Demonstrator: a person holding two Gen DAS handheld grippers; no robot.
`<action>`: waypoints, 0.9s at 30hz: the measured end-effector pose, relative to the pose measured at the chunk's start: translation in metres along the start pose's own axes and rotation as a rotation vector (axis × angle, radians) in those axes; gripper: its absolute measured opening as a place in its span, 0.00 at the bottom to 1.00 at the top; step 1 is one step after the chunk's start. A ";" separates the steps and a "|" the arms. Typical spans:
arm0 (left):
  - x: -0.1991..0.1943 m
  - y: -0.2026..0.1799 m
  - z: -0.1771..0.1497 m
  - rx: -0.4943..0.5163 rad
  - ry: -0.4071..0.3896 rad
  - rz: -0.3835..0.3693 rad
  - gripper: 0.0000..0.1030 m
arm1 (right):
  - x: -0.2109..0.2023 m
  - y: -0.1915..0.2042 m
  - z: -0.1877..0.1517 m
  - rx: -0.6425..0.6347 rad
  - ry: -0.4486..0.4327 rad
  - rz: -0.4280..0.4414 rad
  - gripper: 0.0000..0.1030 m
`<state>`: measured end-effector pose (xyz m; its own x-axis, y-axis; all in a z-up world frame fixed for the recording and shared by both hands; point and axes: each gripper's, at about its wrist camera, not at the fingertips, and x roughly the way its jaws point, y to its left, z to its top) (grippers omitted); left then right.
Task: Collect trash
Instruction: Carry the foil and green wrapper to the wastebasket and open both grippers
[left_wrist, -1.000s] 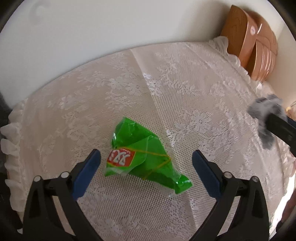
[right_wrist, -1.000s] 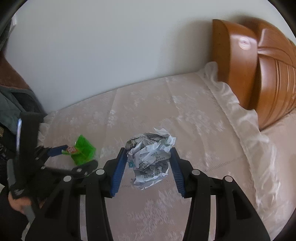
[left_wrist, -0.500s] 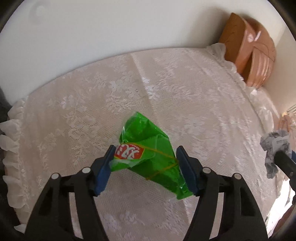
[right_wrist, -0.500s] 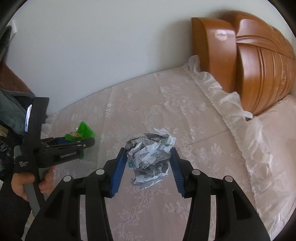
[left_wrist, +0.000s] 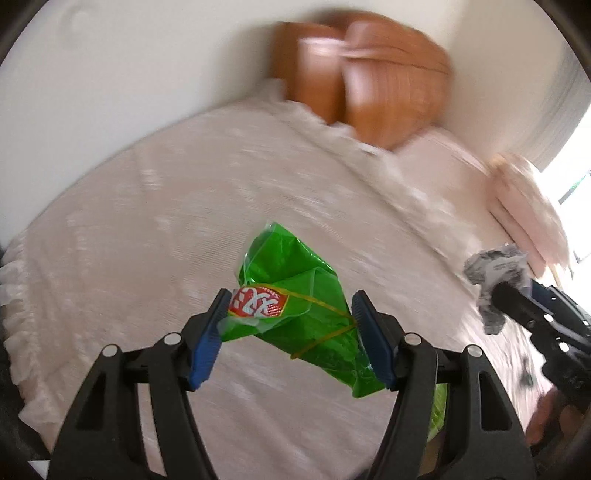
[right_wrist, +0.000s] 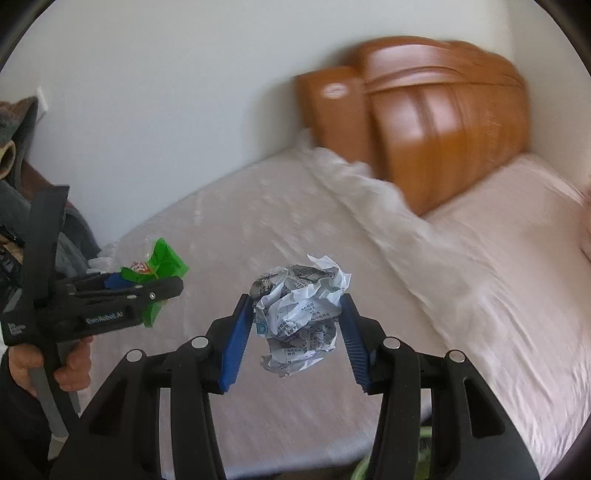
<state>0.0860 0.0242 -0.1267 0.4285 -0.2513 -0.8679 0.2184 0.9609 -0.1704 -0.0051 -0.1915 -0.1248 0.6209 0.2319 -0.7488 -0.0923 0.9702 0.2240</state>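
Left fingers pinch a crinkly green wrapper; right fingers grip crumpled paper.

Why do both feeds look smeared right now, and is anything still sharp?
Left wrist view: bedspread and headboard streak with motion blur; left tool and wrapper stay crisp; window blows out white. Right wrist view: headboard and bed smear likewise; right tool and paper ball stay sharp.
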 end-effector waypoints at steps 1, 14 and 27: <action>-0.002 -0.017 -0.004 0.025 0.007 -0.017 0.63 | -0.015 -0.012 -0.013 0.026 -0.001 -0.025 0.47; -0.010 -0.208 -0.056 0.396 0.048 -0.221 0.63 | -0.106 -0.128 -0.142 0.314 0.017 -0.266 0.48; 0.019 -0.288 -0.104 0.593 0.161 -0.257 0.63 | -0.074 -0.186 -0.214 0.430 0.181 -0.462 0.98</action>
<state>-0.0601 -0.2455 -0.1425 0.1720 -0.3986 -0.9008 0.7609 0.6346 -0.1355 -0.2009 -0.3745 -0.2444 0.3783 -0.1575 -0.9122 0.4948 0.8672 0.0555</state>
